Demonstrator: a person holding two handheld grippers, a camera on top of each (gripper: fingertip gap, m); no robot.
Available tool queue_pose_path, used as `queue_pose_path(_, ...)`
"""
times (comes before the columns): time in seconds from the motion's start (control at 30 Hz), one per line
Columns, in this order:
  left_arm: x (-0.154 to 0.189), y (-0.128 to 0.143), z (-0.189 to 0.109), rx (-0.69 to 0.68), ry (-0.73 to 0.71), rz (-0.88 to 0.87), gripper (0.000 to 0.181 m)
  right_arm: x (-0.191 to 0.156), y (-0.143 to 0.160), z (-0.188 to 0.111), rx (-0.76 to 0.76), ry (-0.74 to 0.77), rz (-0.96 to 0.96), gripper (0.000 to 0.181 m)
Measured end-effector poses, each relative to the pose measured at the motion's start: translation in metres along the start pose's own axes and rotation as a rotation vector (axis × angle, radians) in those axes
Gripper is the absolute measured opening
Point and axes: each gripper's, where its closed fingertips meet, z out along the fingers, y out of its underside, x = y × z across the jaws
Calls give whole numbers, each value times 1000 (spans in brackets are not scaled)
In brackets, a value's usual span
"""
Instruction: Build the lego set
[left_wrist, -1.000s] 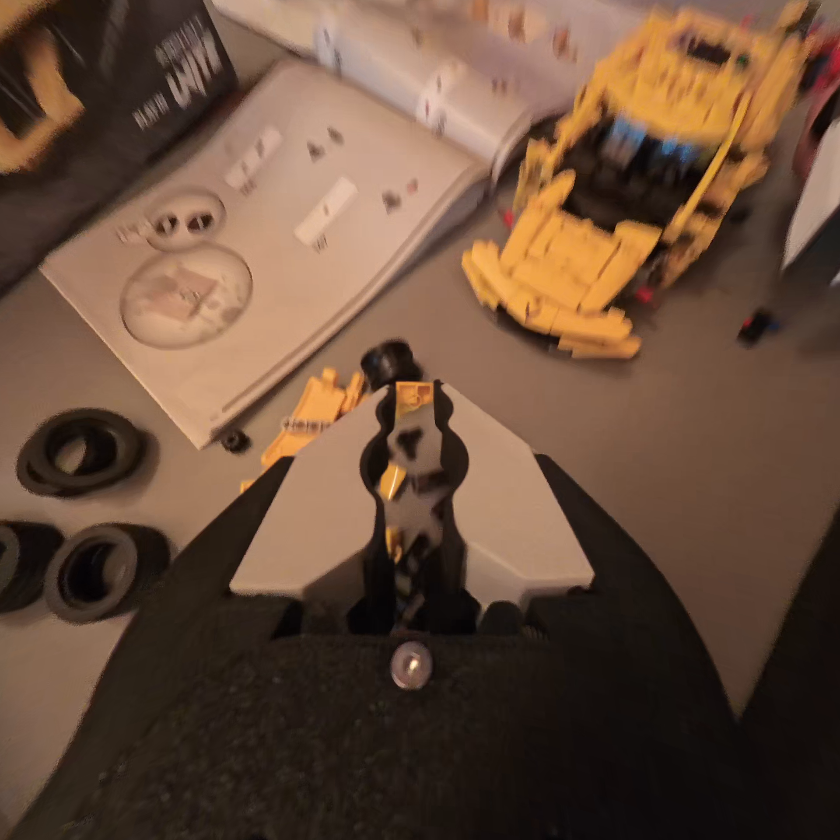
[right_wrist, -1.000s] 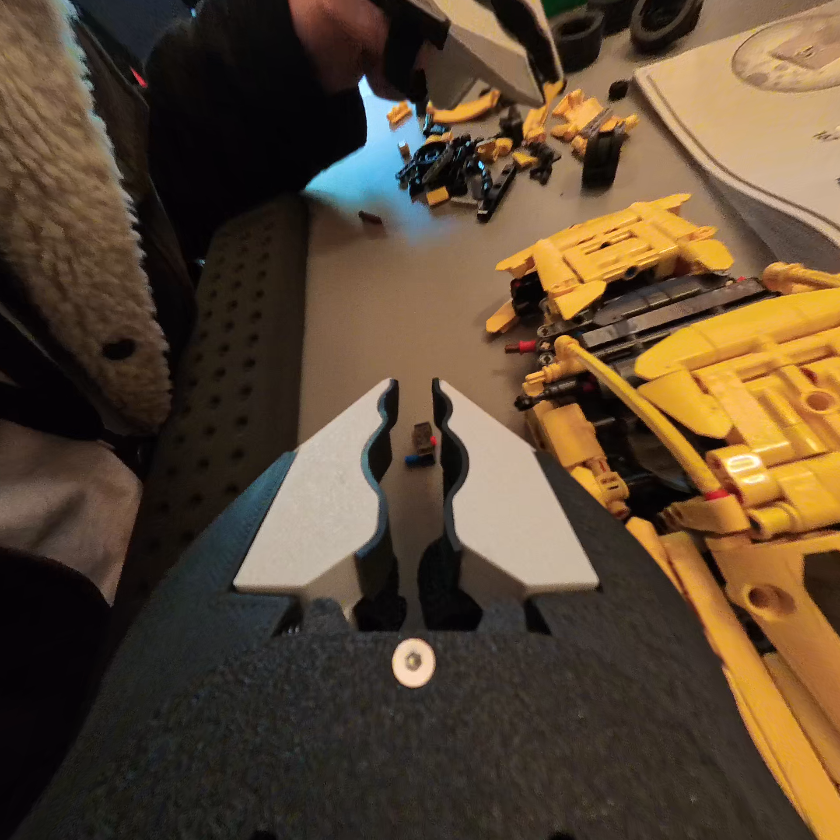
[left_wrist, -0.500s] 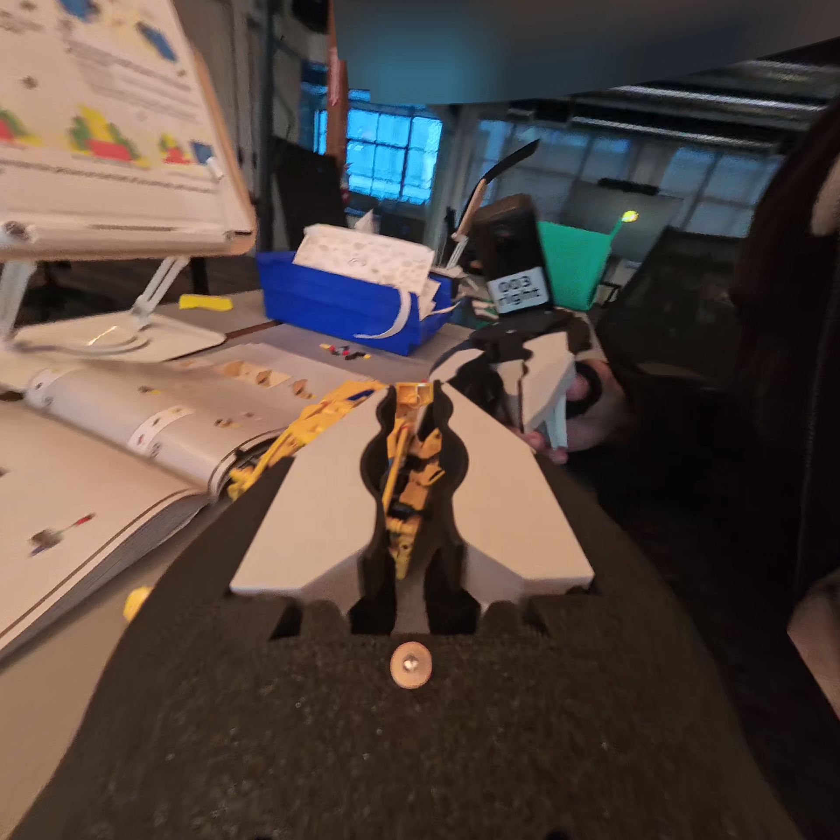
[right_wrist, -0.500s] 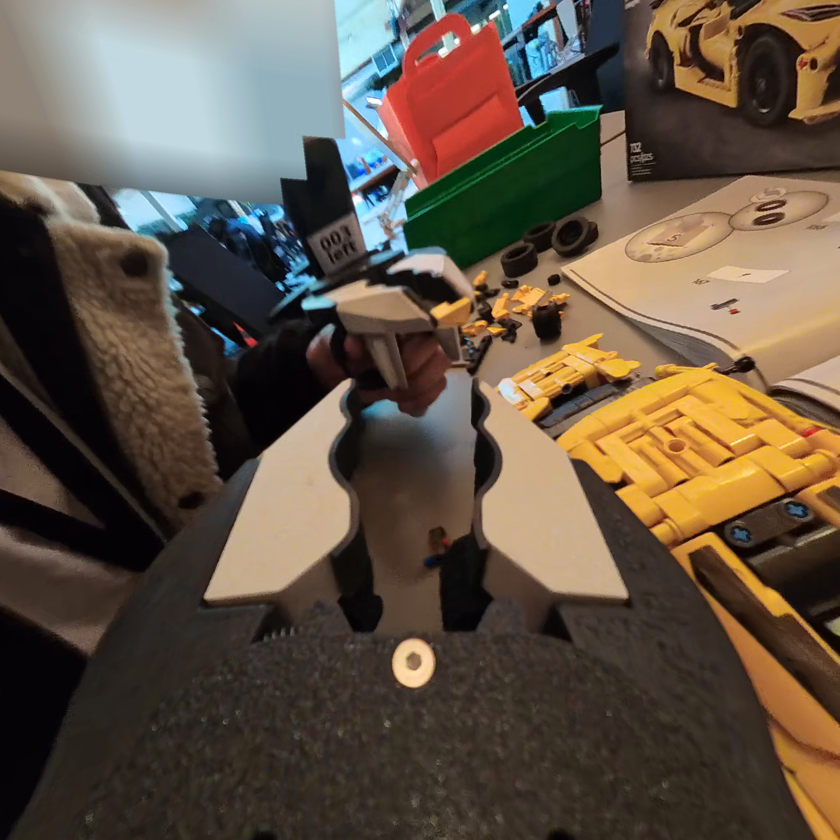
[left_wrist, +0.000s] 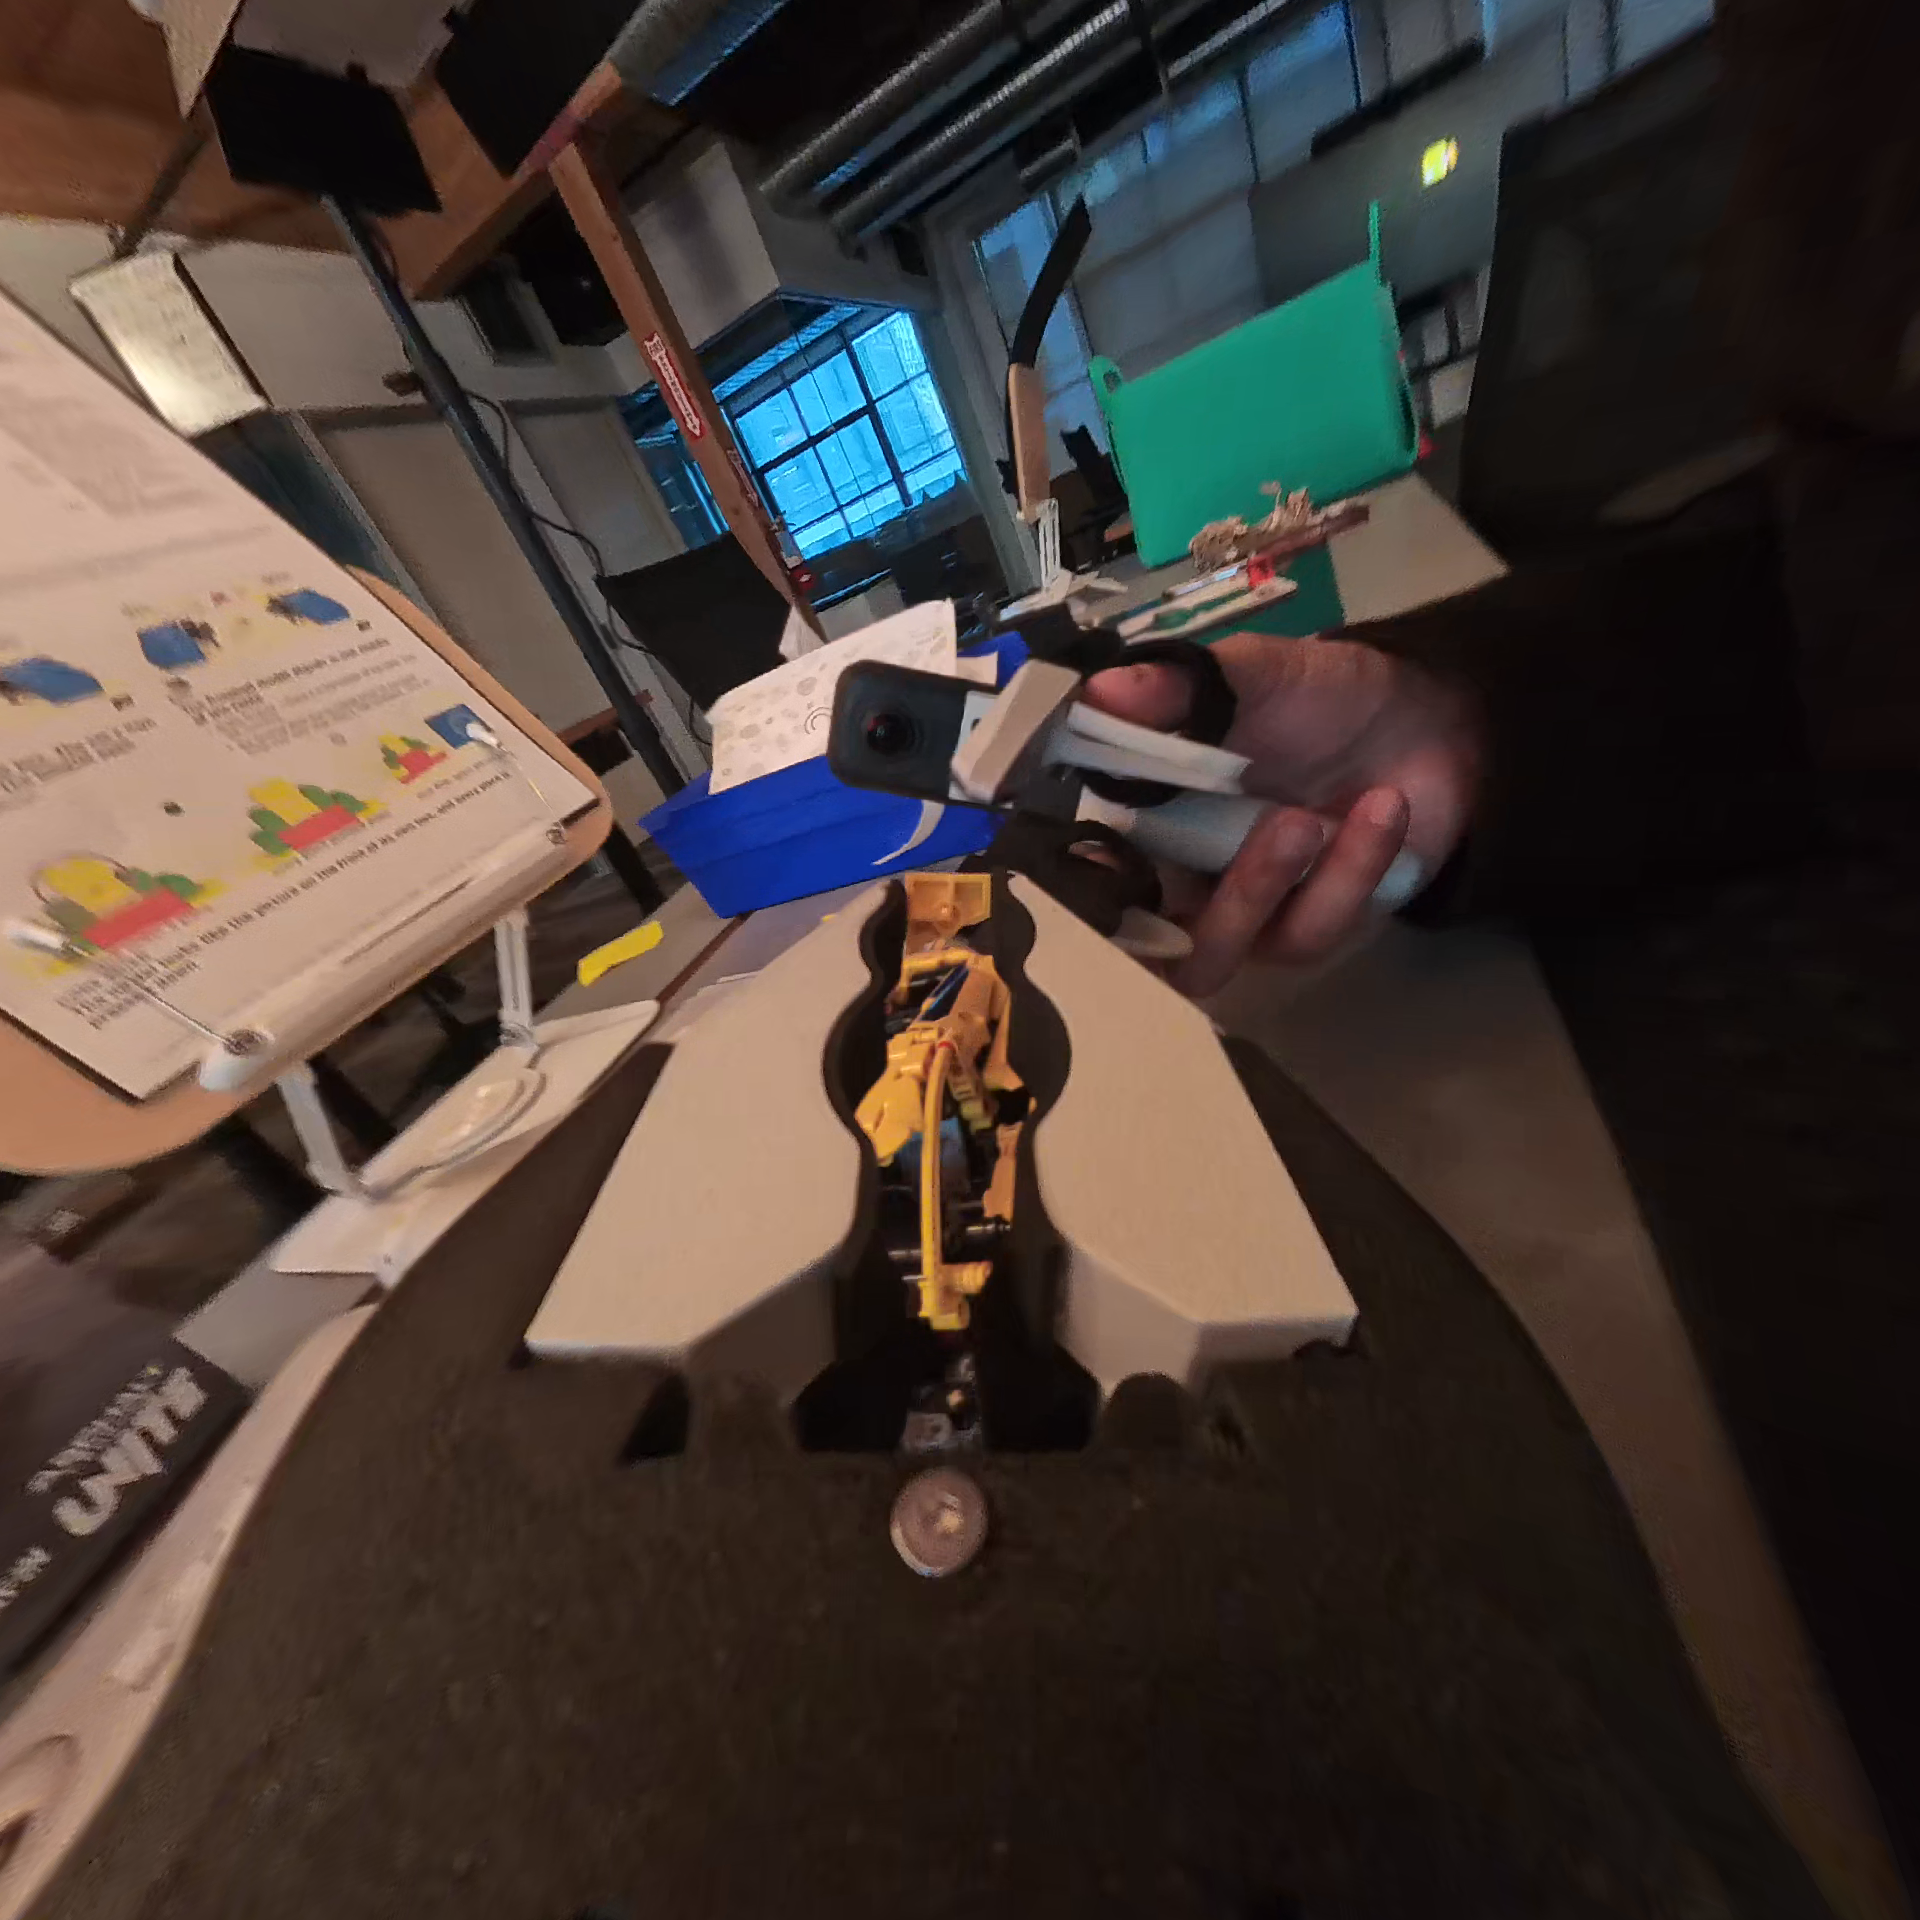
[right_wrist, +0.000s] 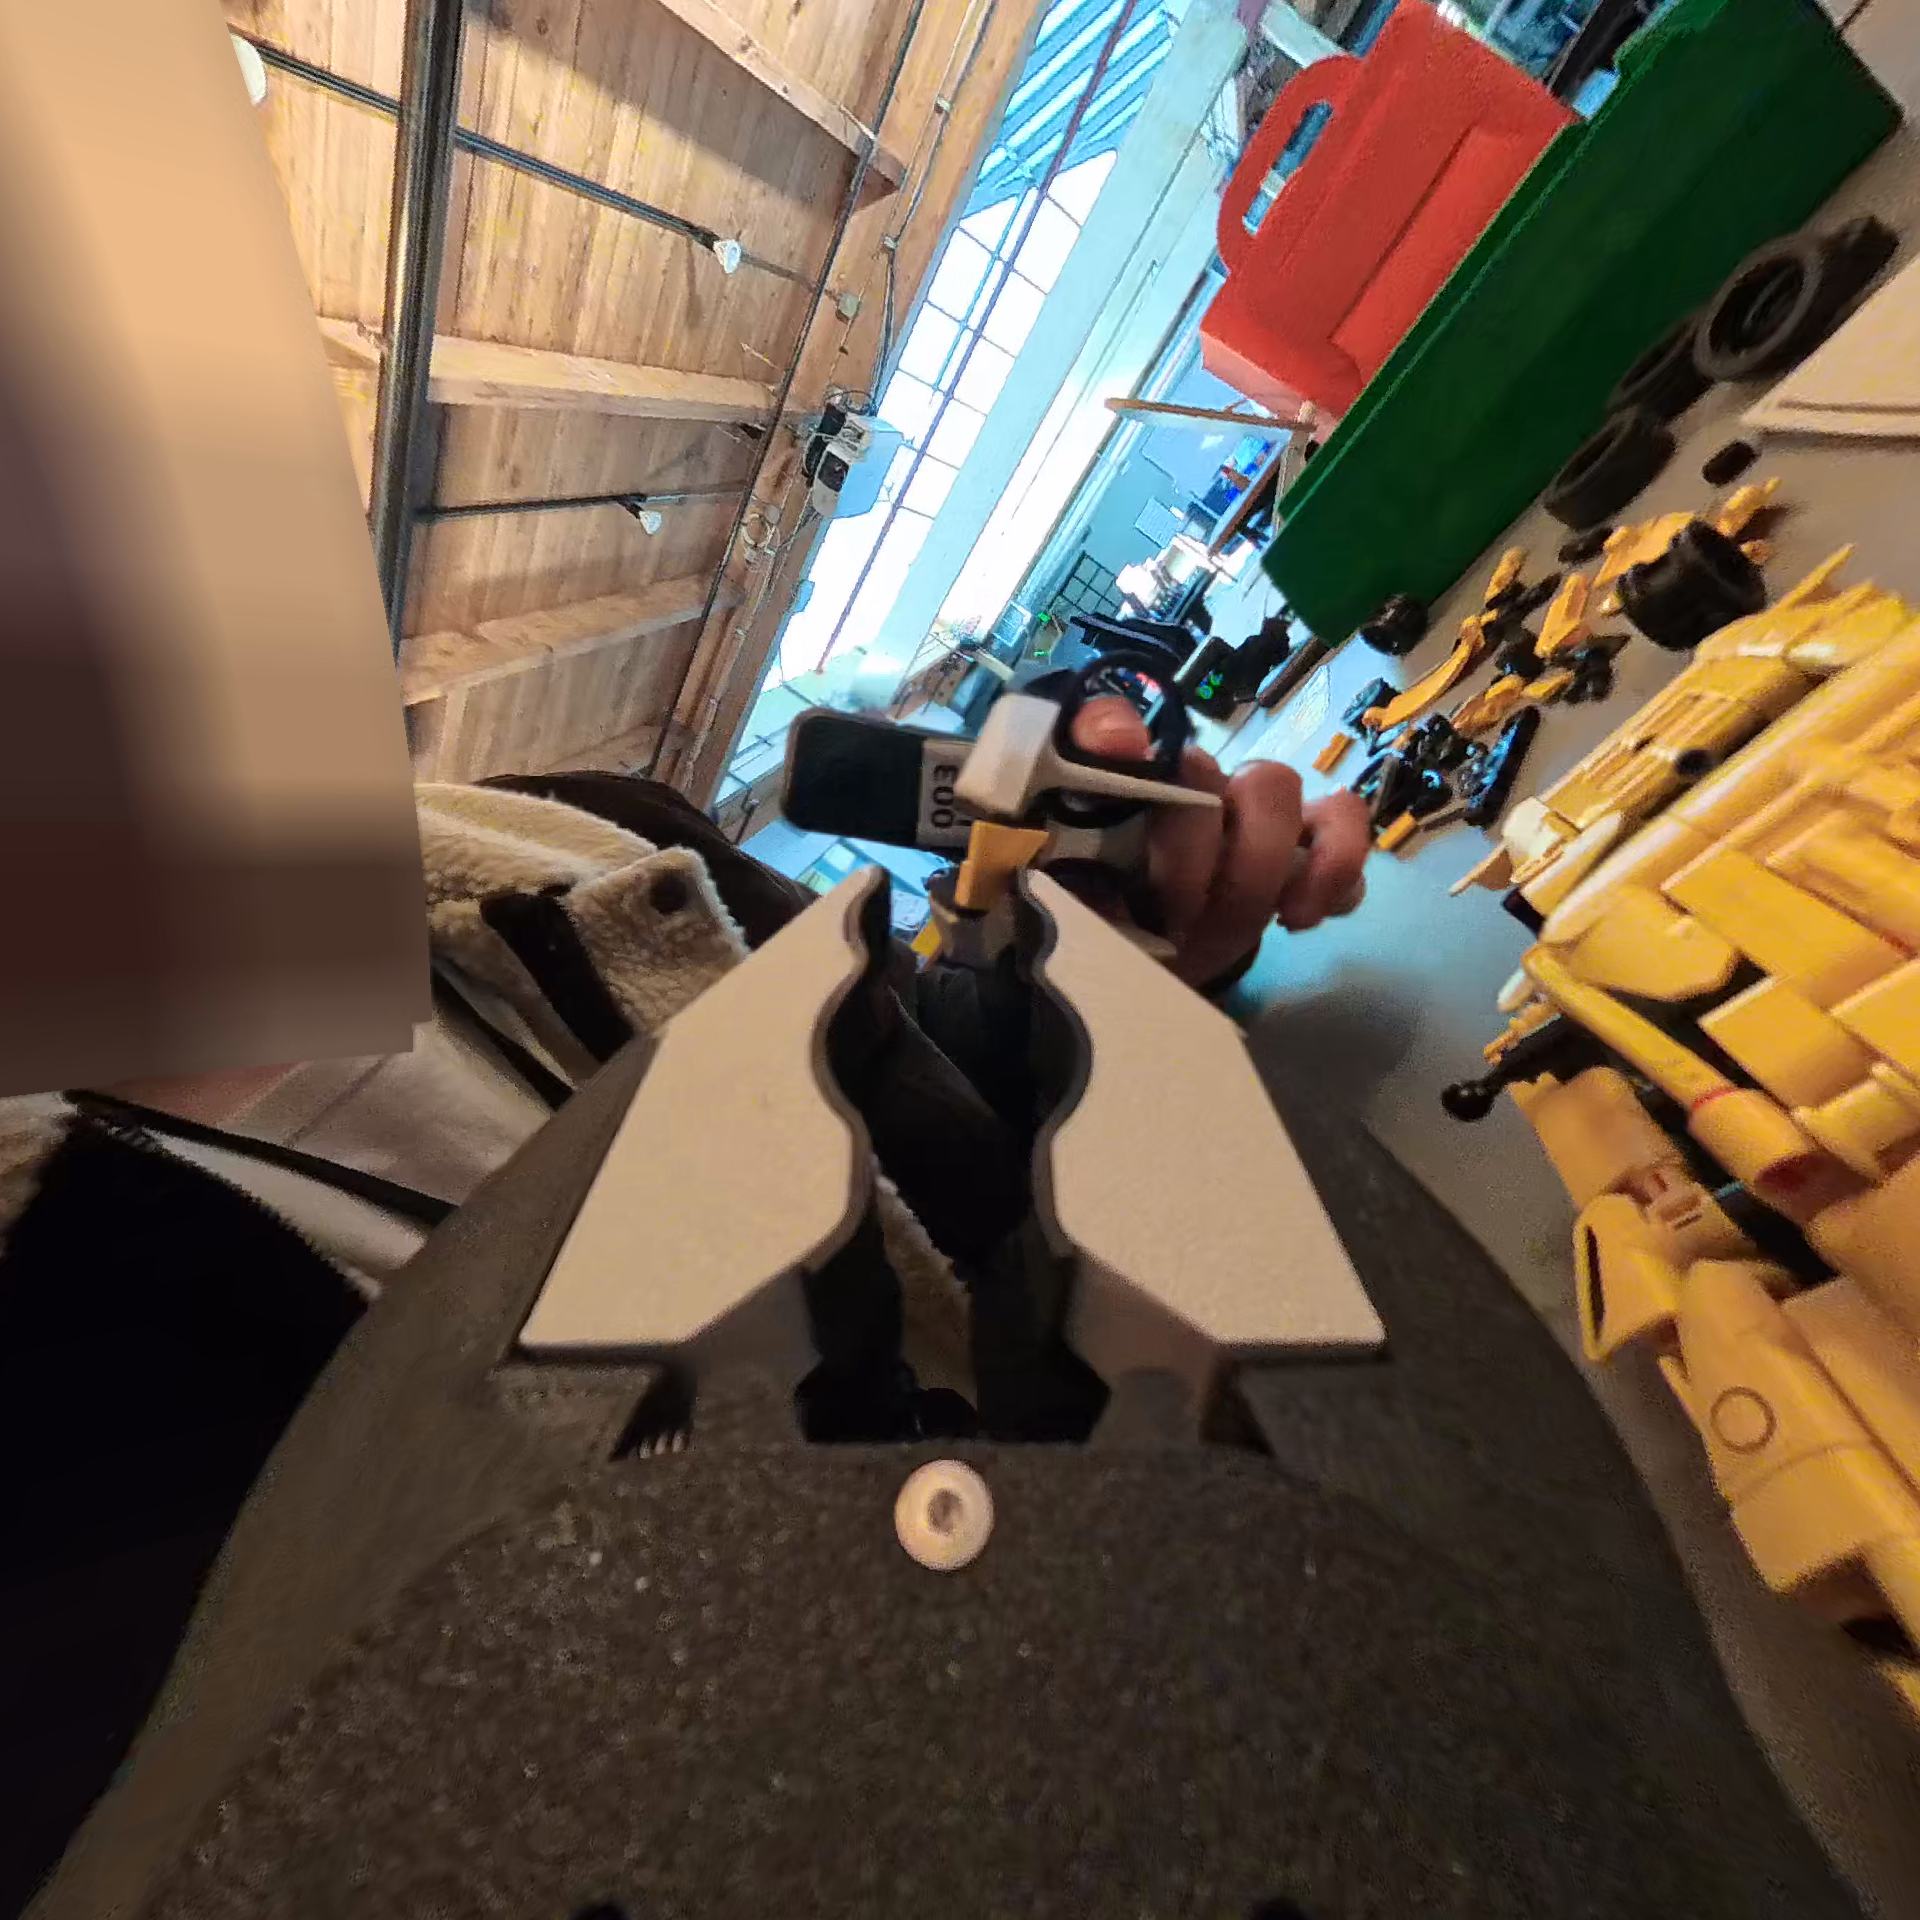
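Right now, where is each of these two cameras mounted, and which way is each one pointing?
Left wrist view: sits on the left tool, looking along its fingers, raised off the table toward the room; a yellow lego piece is clamped between them, and the other hand shows beyond with the right tool.
Right wrist view: sits on the right tool, tilted sideways, facing the left tool, with the yellow lego car at right; a hand and fleece sleeve show.
Shared: each view sees the other tool; both see the yellow piece.
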Motion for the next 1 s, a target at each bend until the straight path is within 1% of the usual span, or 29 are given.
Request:
queue_pose_path(0.07, 5, 0, 1, -13, 6, 55, 16, 5, 4, 0, -20, 39, -16, 10)
queue_pose_path(0.17, 6, 3, 0, -34, 4, 98, 16, 8, 5, -1, -33, 76, -43, 7)
queue_pose_path(0.23, 4, 11, 0, -72, -5, 77, 16, 17, 5, -3, -45, 169, -119, 7)
queue_pose_path(0.27, 4, 16, 0, -97, -9, 46, 17, 25, 4, -5, -65, 259, -190, 6)
queue_pose_path(0.33, -1, 21, -5, -111, -32, -42, 17, 40, -2, -17, -110, 497, -427, 6)
queue_pose_path(0.4, -18, 20, -14, -97, -101, -142, 16, 51, -10, -37, -211, 782, -731, 6)
queue_pose_path(0.43, -28, 21, -18, -97, -140, -201, 17, 57, -18, -50, -282, 958, -914, 7)
queue_pose_path(0.47, -38, 24, -23, -108, -178, -264, 17, 58, -22, -59, -359, 1091, -1085, 6)
queue_pose_path(0.5, -46, 29, -27, -125, -201, -322, 17, 59, -24, -64, -428, 1181, -1215, 6)
queue_pose_path(0.57, -52, 38, -31, -165, -205, -413, 17, 62, -24, -69, -521, 1287, -1350, 6)
queue_pose_path(0.63, -55, 45, -33, -197, -209, -448, 18, 62, -24, -67, -557, 1324, -1423, 6)
queue_pose_path(0.7, -57, 45, -34, -195, -223, -447, 18, 60, -28, -67, -569, 1364, -1490, 6)
queue_pose_path(0.87, -61, 50, -37, -229, -251, -484, 17, 63, -25, -68, -588, 1360, -1500, 6)
queue_pose_path(0.93, -63, 54, -40, -250, -264, -523, 17, 60, -21, -63, -556, 1284, -1445, 6)
queue_pose_path(0.97, -63, 57, -42, -268, -271, -553, 17, 60, -11, -59, -562, 1190, -1360, 6)
queue_pose_path(1.0, -64, 59, -44, -281, -274, -579, 17, 60, 7, -55, -616, 1061, -1240, 7)
